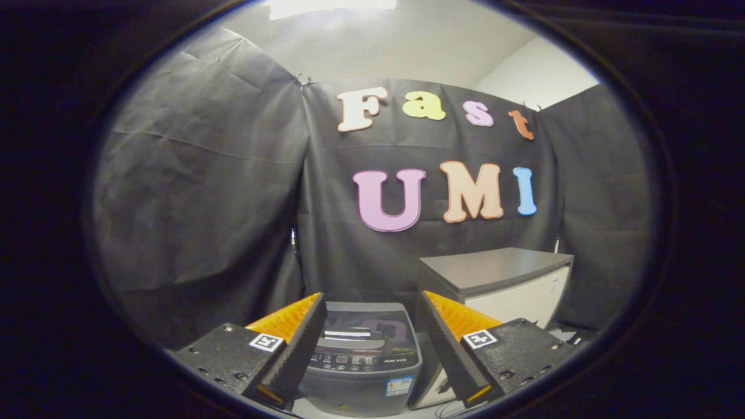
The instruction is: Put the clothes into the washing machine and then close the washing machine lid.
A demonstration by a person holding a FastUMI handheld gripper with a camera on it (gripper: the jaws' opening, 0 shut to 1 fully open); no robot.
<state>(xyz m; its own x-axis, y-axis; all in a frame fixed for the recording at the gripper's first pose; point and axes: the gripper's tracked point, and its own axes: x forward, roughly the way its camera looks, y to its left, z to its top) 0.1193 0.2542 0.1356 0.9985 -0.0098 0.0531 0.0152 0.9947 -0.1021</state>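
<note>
A small dark grey top-loading washing machine (364,355) stands on the floor just ahead of my gripper (370,308), seen between the two fingers. Its glossy lid lies flat and shut, with a control panel along the near edge and a sticker on the front. My gripper is open, its fingers spread wide to either side of the machine with nothing between them. The fingers hover above and short of the machine, touching nothing.
A low white cabinet with a grey top (500,282) stands right beside the washing machine, beyond the right finger. Black cloth walls close the booth behind and on both sides. Cables lie on the floor near the cabinet's base.
</note>
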